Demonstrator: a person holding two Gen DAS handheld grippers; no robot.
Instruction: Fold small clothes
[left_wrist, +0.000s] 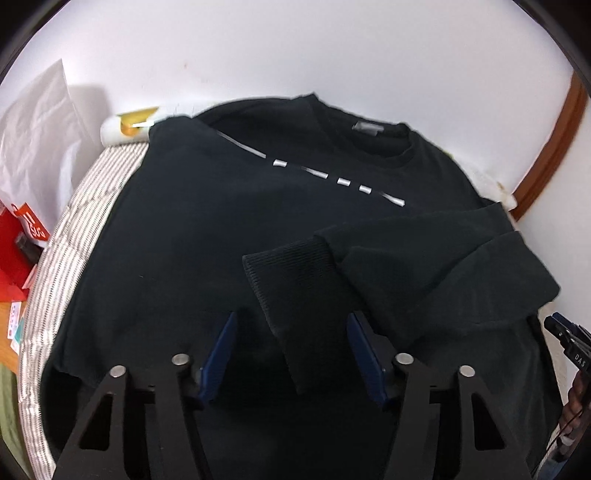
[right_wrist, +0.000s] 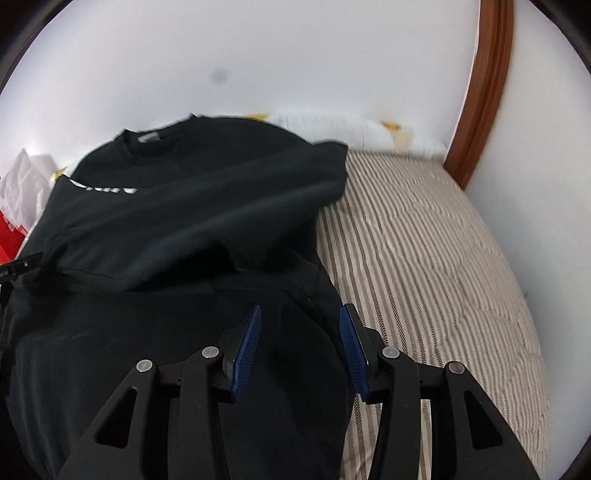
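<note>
The left gripper (left_wrist: 291, 317) fills the bottom centre of its own view, angled downward with its blue-padded jaws apart, while the right gripper (right_wrist: 300, 312) sits likewise low in its view, jaws parted and pressing on nothing.

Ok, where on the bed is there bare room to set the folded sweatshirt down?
The widest bare patch is the striped bedcover right of the black sweatshirt, bordered by the wall and the wooden frame. On the sweatshirt's other side only a narrow strip is free, crowded by the white bag and red box.
</note>
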